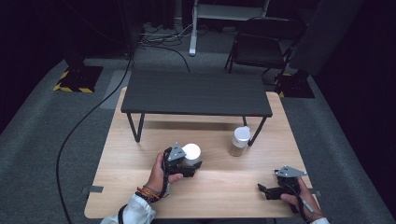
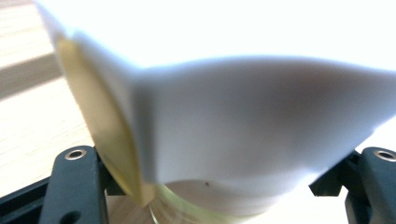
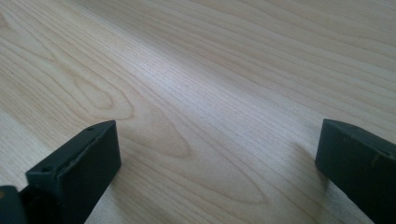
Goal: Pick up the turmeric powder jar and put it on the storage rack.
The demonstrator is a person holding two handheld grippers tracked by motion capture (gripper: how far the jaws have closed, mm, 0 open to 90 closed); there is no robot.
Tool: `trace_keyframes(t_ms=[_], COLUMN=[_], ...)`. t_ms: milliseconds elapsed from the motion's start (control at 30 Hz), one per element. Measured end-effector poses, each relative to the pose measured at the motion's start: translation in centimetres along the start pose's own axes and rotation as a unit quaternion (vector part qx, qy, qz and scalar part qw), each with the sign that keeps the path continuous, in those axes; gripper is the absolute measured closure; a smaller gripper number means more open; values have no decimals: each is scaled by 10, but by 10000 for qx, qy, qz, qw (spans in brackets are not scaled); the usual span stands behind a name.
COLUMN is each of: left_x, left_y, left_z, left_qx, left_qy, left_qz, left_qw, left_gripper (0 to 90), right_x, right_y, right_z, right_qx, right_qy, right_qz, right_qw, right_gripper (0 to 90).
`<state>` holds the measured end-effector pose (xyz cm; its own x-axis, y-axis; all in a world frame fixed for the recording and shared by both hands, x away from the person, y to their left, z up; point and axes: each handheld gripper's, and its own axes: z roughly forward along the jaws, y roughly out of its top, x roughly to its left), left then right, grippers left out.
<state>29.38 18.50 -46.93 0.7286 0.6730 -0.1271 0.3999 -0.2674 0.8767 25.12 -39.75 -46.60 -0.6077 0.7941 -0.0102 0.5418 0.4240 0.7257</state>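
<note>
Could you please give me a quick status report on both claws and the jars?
Left claw shut on white-lidded clear jar. Right claw open, low over light wooden table. Second white-lidded jar upright beside black shelf; not in the way.

Spread right gripper (image 3: 219, 168) above wooden table (image 3: 210, 70).

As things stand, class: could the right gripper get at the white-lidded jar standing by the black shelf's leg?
Probably yes. The right gripper rests open and empty on the wooden table, and only bare tabletop lies between it and the jar. The left gripper, off to the side, grips a white container.
</note>
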Motion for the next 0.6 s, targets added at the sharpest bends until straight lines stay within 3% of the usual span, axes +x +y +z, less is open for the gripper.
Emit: trace_keyframes(t_ms=[400,600], left_x=[-5,-6], left_y=[3,5], left_z=[-5,-14], left_qx=[-14,-141], left_qy=[178,202], left_qz=[74,86], left_qw=[9998,9997], left_gripper=[297,297], right_x=[0,-1], right_y=[0,0], right_z=[0,0], right_qx=[-2,0], right_qy=[5,10], right_qz=[-5,-8], right_qw=[10000,10000], right_gripper=[0,0])
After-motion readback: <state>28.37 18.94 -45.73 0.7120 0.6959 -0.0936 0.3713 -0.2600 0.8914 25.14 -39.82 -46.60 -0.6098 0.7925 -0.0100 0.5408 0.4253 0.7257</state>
